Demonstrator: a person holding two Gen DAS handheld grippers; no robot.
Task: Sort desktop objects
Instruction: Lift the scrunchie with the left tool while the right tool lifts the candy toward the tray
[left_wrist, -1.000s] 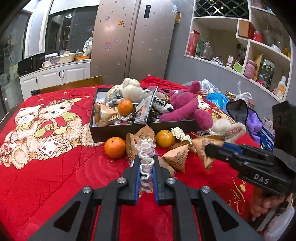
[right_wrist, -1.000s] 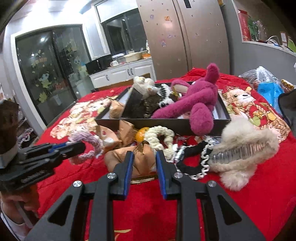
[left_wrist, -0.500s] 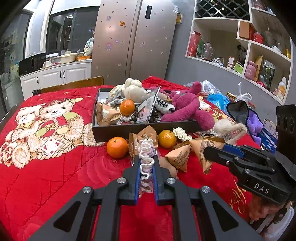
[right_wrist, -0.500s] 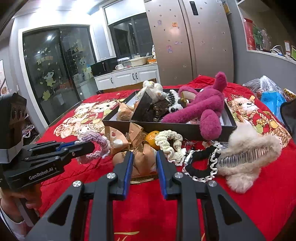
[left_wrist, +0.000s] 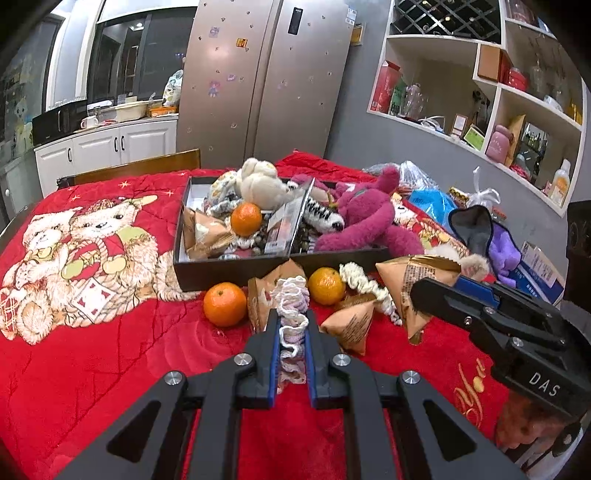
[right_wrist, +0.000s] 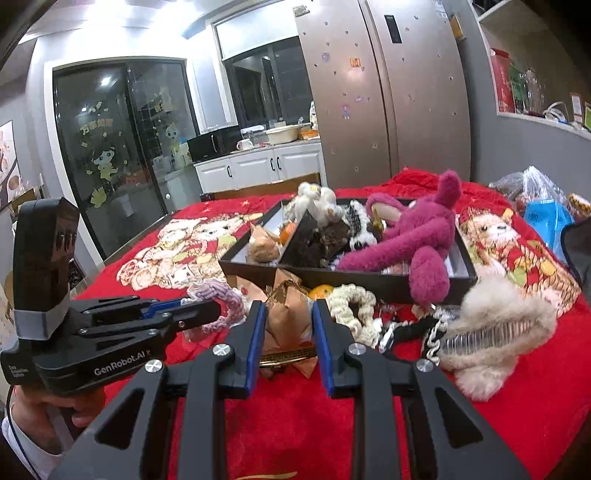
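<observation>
- A pale knitted scrunchie (left_wrist: 292, 314) is pinched between the nearly closed left gripper (left_wrist: 291, 325), above the red cloth (left_wrist: 110, 350), short of the black box (left_wrist: 236, 275).
- A brown pyramid packet (right_wrist: 287, 321) is clamped in the right gripper (right_wrist: 289, 325).
- Sorting is judged partly done: plush toys, one orange and one packet are already boxed.
- Left outside are counted two oranges (left_wrist: 224, 303), further packets, a cream scrunchie (right_wrist: 345, 308) and a furry clip (right_wrist: 495, 332).
</observation>
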